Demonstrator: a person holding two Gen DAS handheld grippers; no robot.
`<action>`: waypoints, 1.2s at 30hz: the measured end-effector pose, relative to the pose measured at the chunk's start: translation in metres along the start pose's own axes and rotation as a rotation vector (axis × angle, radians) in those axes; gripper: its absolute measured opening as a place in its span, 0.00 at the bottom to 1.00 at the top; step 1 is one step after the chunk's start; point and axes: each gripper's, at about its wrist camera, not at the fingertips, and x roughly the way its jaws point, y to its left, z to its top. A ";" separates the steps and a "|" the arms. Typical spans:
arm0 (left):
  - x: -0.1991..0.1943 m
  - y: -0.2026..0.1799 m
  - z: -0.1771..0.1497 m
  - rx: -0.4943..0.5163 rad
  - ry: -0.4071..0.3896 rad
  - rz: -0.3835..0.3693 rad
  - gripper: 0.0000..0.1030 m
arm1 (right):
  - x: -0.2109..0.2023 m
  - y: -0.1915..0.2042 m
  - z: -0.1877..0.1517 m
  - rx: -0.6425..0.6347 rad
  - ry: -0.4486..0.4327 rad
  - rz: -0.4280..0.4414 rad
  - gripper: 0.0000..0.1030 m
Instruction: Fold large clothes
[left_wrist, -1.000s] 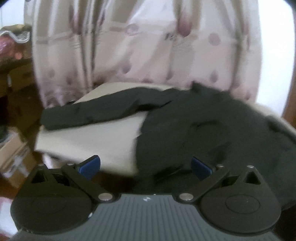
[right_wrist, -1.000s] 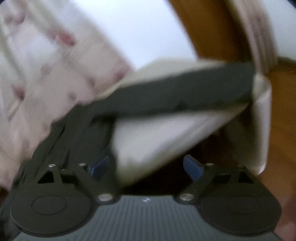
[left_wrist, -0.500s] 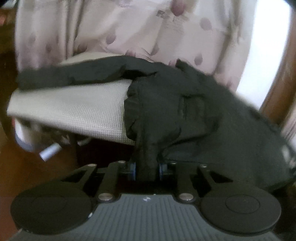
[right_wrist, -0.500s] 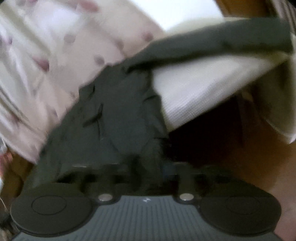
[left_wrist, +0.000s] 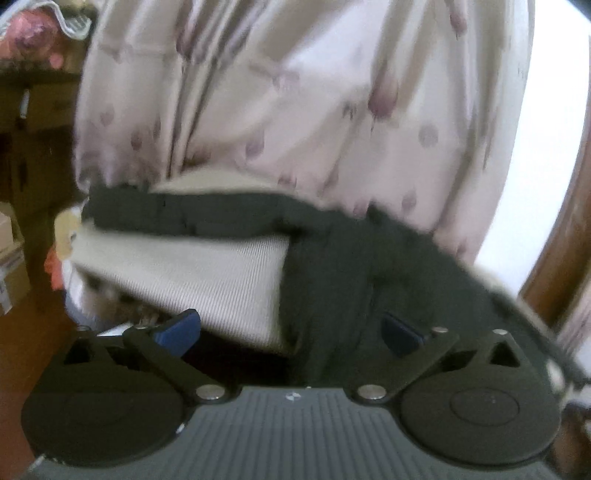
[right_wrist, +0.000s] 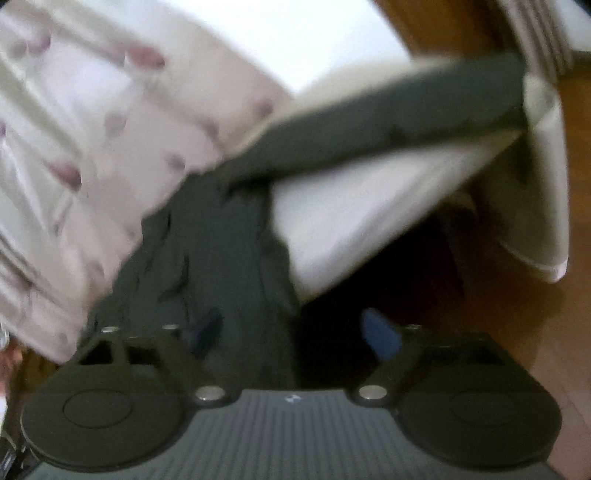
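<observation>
Soft daylight through pale curtains (left_wrist: 295, 110), blown-out window glare, motion blur, fisheye-bent edges.

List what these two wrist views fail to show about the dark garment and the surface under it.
- Dark garment, left wrist view: its right part is cut off by the frame edge.
- Same garment, right wrist view: motion blur hides seams and type.
- Cream-covered surface: underside lost in shadow.
- Garment hem: hidden behind each gripper's body.

Premises: a lived-in room of a private home. Evidence: pale floral curtain (left_wrist: 295, 110) hanging full-length before a bright window; wooden floor (right_wrist: 554, 314); cloth-covered counter (left_wrist: 207, 280) with a dark garment (left_wrist: 369, 266) draped over it; cardboard boxes (left_wrist: 11, 266) stacked at the left edge beside dark wooden furniture (left_wrist: 33, 110) holding household clutter.
</observation>
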 end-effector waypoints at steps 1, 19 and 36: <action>0.002 -0.003 0.007 -0.018 -0.005 -0.013 1.00 | -0.002 0.000 0.004 0.013 -0.015 0.010 0.85; 0.116 -0.138 0.049 0.080 -0.006 -0.085 1.00 | 0.037 -0.091 0.103 0.607 -0.195 0.001 0.87; 0.151 -0.158 0.029 0.141 0.069 -0.115 1.00 | 0.038 -0.126 0.133 0.541 -0.243 -0.208 0.17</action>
